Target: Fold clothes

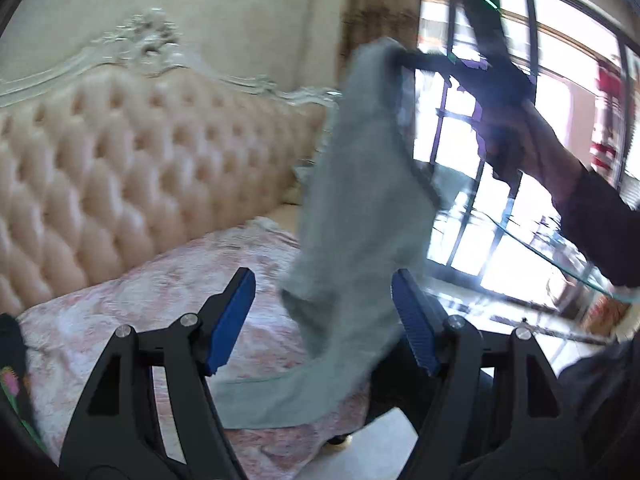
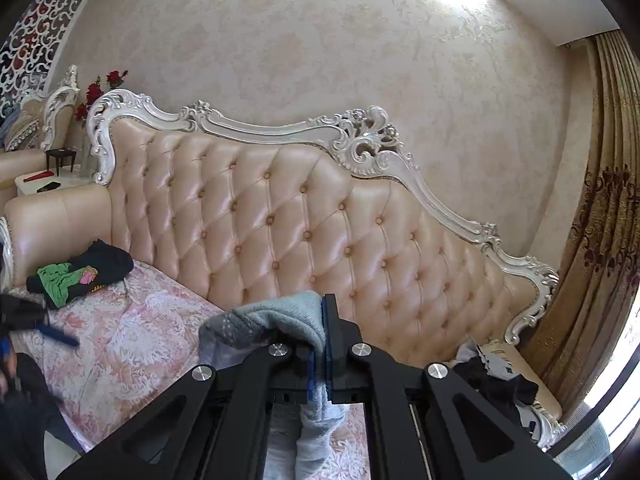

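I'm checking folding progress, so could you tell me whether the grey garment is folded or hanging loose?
Hanging loose: the grey garment dangles unfolded from the shut right gripper above the sofa.

Grey garment (image 1: 360,200) was soft matt knit; headboard (image 2: 280,220) glossy tufted leather; bedspread (image 2: 132,332) matt woven floral cloth; pads (image 1: 230,320) ribbed plastic.

You are working over a bed (image 2: 132,332) that is wearing a pink floral cover, its tufted headboard (image 2: 280,224) rising behind. A black and green garment (image 2: 80,272) is lying on it at nine o'clock, dark clothes (image 2: 496,384) at four o'clock.
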The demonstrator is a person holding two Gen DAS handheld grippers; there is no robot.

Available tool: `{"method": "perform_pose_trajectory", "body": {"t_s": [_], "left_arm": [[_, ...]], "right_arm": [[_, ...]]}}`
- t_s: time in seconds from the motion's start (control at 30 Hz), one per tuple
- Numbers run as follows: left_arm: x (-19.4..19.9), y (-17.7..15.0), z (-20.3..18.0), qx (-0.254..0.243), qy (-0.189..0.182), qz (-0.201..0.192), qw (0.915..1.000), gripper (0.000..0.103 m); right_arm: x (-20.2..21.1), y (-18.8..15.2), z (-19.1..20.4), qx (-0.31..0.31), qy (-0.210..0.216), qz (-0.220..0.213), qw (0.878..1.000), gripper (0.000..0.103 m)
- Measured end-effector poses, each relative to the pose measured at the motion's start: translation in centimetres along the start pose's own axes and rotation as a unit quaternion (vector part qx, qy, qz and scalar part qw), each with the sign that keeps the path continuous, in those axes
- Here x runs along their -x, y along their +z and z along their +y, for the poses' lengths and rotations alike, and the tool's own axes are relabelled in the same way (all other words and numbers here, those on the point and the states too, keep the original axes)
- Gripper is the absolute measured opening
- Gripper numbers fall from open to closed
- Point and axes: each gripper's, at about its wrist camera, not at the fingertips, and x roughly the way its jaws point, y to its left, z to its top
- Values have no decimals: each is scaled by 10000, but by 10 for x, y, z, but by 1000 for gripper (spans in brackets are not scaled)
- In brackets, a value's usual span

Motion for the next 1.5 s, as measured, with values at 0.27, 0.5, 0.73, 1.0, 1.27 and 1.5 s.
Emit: {"method": "perform_pose_trajectory", "body": {"t_s": [0.27,0.5,0.73,1.0,1.27,1.5], "left_arm": [[-56,-33,-70,-862,758,130,9933,74],[-99,-27,-52,-371,927,496,9938,5],[-11,31,-6,175,1146,276,9929,5],[122,136,-6,-127,2132,-451,9759,5],[155,109,-34,-370,2890,-237,9563,5],[154,63,-45,14,2940,-56,9558,5]], "right_arm": [[6,4,-1,-87,-30,-51,9999,3],[13,7,2,-90,63,-140,9998,3],[30,3,-19,-403,76,-307,9987,3],[79,25,-40,-777,105,-1095,9909,3],[104,10,-3,-703,119,-1218,9900,3],[125,-29,32,-597,-205,-944,9935,3]]}}
